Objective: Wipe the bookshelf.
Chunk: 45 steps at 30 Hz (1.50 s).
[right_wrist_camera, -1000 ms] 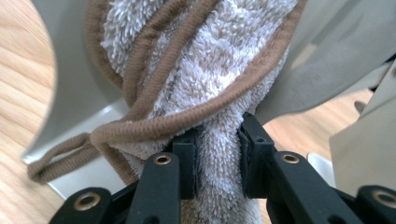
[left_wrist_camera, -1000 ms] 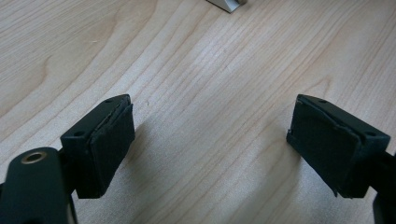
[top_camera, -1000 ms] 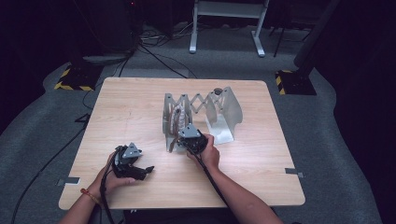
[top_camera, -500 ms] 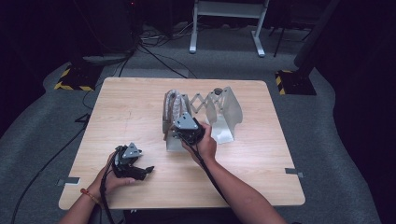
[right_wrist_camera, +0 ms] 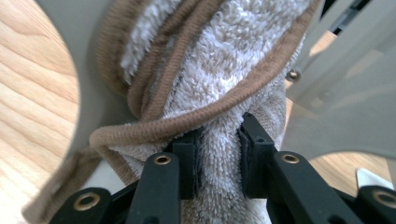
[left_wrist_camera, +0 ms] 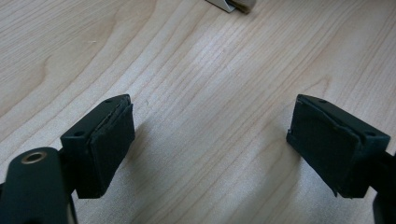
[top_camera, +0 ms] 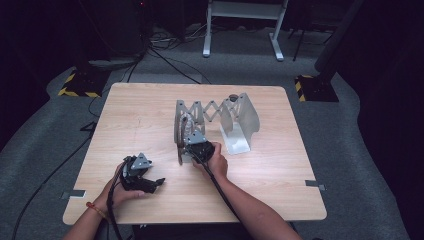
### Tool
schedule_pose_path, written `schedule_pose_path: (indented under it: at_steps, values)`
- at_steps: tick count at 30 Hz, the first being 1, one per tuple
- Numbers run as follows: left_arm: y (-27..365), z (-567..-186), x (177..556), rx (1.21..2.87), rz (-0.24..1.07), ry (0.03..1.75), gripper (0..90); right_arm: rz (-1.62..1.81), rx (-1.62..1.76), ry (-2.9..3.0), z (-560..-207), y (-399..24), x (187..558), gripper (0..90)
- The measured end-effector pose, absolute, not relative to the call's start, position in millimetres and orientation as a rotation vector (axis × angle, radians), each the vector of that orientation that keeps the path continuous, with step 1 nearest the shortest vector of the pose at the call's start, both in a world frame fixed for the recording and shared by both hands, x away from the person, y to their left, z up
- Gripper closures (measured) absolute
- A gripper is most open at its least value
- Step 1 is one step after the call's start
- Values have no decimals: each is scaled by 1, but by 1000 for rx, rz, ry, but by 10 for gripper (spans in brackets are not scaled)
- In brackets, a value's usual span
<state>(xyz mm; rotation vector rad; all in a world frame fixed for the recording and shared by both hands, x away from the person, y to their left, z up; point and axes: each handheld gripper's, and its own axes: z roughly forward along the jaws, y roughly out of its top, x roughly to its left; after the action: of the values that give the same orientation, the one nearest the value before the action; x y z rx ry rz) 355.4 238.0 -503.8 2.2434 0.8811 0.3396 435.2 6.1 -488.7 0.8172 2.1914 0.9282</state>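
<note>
A grey metal rack (top_camera: pixel 210 111) with a scissor lattice between two end plates stands at the middle of the table (top_camera: pixel 140 115). A beige terry towel (top_camera: pixel 185 128) with brown edging hangs at its left end plate. My right gripper (top_camera: pixel 191 138) is shut on the towel. In the right gripper view the pads pinch the towel (right_wrist_camera: pixel 224 70) at the gripper (right_wrist_camera: pixel 218 161), in front of the rack's plates (right_wrist_camera: pixel 345 107). My left gripper (top_camera: pixel 150 181) rests near the table's front left. In the left gripper view this gripper (left_wrist_camera: pixel 210 144) is open over bare wood.
The rack's right end plate and base (top_camera: pixel 240 127) stand right of the towel. A corner of metal (left_wrist_camera: pixel 231 4) shows at the top of the left gripper view. Cables and a stand's legs (top_camera: pixel 242 30) lie on the floor behind the table.
The right hand pushed forward toward the rack with the towel, then drew back a little toward the near edge. The left hand has not moved.
</note>
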Motion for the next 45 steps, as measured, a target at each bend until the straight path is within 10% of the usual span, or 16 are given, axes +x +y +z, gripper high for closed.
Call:
schedule_pose_path:
  at_steps: [16,33,45]
  values:
    - [238,-504,355,2240,333,884,147,1112,807,2036,-434,-1,435,722]
    - [238,-504,355,2239,333,886,148,971,818,2219,-488,6,434,720]
    - [238,-504,355,2241,332,882,148,1117,786,2018,-424,-8,429,721]
